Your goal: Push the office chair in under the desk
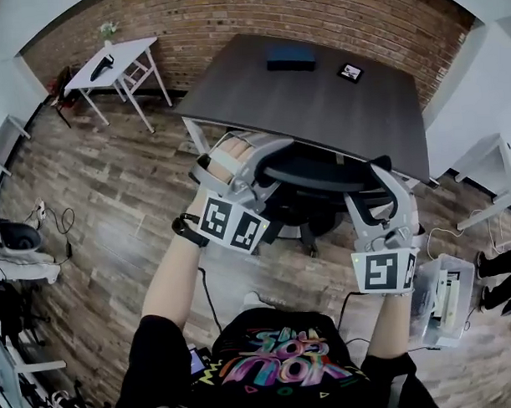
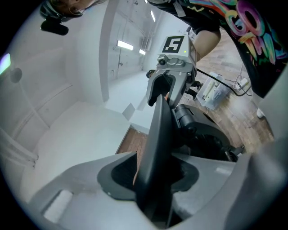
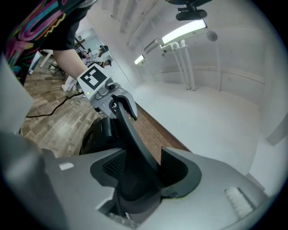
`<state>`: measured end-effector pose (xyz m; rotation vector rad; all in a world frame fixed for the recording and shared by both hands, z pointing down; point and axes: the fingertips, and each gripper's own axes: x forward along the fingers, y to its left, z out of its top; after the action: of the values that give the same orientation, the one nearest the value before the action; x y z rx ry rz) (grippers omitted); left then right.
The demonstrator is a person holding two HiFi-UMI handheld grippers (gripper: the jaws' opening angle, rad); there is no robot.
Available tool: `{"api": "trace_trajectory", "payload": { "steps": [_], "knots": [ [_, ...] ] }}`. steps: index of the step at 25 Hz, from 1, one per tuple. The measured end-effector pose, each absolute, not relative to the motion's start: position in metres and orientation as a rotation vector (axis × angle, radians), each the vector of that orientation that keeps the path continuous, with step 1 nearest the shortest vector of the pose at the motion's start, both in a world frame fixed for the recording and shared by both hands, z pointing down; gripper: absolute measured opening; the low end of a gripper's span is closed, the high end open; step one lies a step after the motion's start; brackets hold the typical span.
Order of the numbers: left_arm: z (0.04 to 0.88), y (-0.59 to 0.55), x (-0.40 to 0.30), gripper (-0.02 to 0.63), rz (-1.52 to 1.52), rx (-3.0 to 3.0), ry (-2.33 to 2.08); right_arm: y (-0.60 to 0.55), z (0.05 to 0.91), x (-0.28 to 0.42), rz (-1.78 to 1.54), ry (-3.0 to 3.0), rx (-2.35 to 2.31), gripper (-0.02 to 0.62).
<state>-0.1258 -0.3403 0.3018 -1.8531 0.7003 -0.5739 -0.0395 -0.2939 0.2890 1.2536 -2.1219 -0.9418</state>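
Note:
A black office chair (image 1: 310, 197) stands partly under the front edge of the dark desk (image 1: 319, 100). Both grippers straddle the top rim of its backrest (image 1: 321, 177). My left gripper (image 1: 266, 161) sits at the rim's left end. In the left gripper view the rim (image 2: 157, 130) runs up between the jaws of that gripper (image 2: 155, 173), and a sliver of floor shows beside one pad. My right gripper (image 1: 387, 186) sits at the right end. In the right gripper view the rim (image 3: 130, 134) lies between that gripper's (image 3: 139, 173) pads, with a gap on one side. Each gripper shows in the other's view.
A dark box (image 1: 291, 58) and a marker tile (image 1: 350, 72) lie on the desk. Behind is a brick wall (image 1: 316, 13). A small white table (image 1: 117, 62) stands at the back left. A white device (image 1: 443, 297) and cables lie on the wood floor at my right.

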Motion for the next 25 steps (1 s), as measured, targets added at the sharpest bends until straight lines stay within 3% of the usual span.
{"api": "trace_trajectory", "payload": {
  "steps": [12, 25],
  "knots": [
    [0.305, -0.423, -0.157, 0.152, -0.503, -1.886, 0.549, -0.362, 0.29, -0.079, -0.907, -1.997, 1.364, 0.216],
    [0.306, -0.5, -0.145, 0.153, -0.481, -1.889, 0.521, -0.436, 0.291, -0.069, -0.922, -1.962, 1.399, 0.215]
  ]
}}
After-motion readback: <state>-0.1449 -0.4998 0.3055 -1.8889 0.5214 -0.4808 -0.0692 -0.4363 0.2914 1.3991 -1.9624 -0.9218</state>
